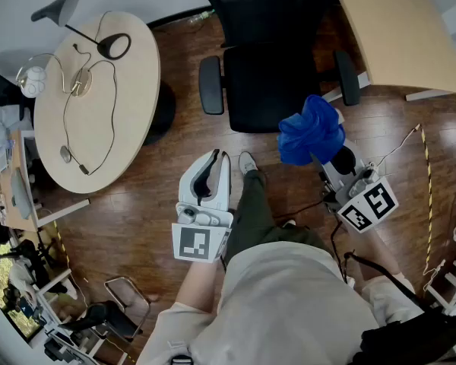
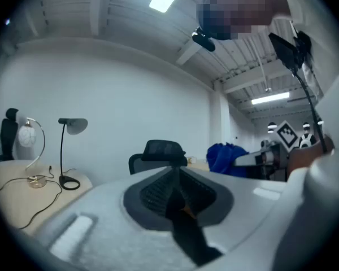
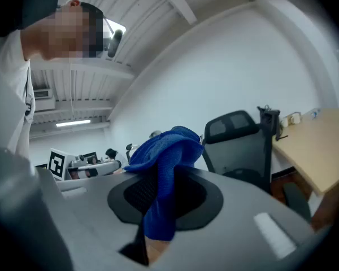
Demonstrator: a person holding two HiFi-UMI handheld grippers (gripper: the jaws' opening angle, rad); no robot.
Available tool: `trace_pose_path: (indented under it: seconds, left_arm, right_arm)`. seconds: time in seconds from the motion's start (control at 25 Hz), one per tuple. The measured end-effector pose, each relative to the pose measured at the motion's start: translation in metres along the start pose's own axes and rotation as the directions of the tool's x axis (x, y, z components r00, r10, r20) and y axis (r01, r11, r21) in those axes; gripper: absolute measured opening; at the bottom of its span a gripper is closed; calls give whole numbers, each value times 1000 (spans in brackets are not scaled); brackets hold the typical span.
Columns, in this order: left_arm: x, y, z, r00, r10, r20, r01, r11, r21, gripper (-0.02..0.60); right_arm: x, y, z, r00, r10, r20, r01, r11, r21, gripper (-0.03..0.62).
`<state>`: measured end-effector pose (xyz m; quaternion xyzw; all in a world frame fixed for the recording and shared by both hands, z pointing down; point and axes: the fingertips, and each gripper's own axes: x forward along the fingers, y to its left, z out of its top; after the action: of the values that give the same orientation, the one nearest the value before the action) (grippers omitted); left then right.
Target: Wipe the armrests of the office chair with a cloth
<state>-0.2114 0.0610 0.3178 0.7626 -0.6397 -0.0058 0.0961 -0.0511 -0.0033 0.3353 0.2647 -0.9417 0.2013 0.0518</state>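
A black office chair [image 1: 273,74] stands ahead of me on the wood floor, its left armrest [image 1: 210,84] and right armrest [image 1: 346,77] both bare. My right gripper [image 1: 324,152] is shut on a blue cloth [image 1: 311,129], held up just short of the seat's front right corner. The cloth [image 3: 165,168] drapes over the jaws in the right gripper view, with the chair [image 3: 241,143] behind. My left gripper [image 1: 214,164] is shut with nothing in it, held near my body; the chair's headrest [image 2: 163,150] and the cloth [image 2: 228,159] show beyond it.
A round beige table [image 1: 99,101] with a black desk lamp [image 1: 99,36] and cables stands at the left. A beige desk [image 1: 403,29] is at the upper right. My foot [image 1: 248,166] is on the floor near the chair. Cluttered shelves line the left edge.
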Motion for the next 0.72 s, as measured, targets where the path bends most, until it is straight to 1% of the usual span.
trace_pose_path:
  seconds: [0.08,0.2,0.32,0.4,0.48,0.52,0.56,0.64,0.72]
  left_arm:
    - [33,45,-25,999,-29,-42,30,999,21,28]
    - [72,104,-53,998,-29,-60,29,1000,0,28]
    - [87,137,-80,996,9,-89,-12,999,-40,28]
    - [85,148,-98,992,27,-126,-34,998,-51,28]
    - [79,161,-116,983,53,-176,-63,997,-53,28]
    - [76,168,-123,978,68,-197,-81,995,-57,28]
    - [73,175,-128,974,84,-209,-100,993,-65,28]
    - [69,186,-131,970,113,-214,-132,988,-76,28]
    - [69,190,-132,970,124,-210,-143,987,-74,28]
  right_arm:
    - [85,-24,-21,998,37,-43,-38,999,-25,74]
    - [212,-63,-64,987,68,-147,-76,996,-52,74]
    - [319,-96,-120,960,76,-268,-107,989,-103,74]
    - [372,-116,-156,937,54,-346,-110,983,-144,72]
    - [414,-133,-192,899,24,-438,-125,971,-205,72]
    - [430,-136,-210,874,20,-486,-140,967,-211,72]
    - [440,-135,-225,850,31,-526,-155,969,-193,72]
    - [439,-118,-240,816,84,-572,-200,970,-142,72]
    - [415,-86,-246,790,130,-599,-266,953,-143,72]
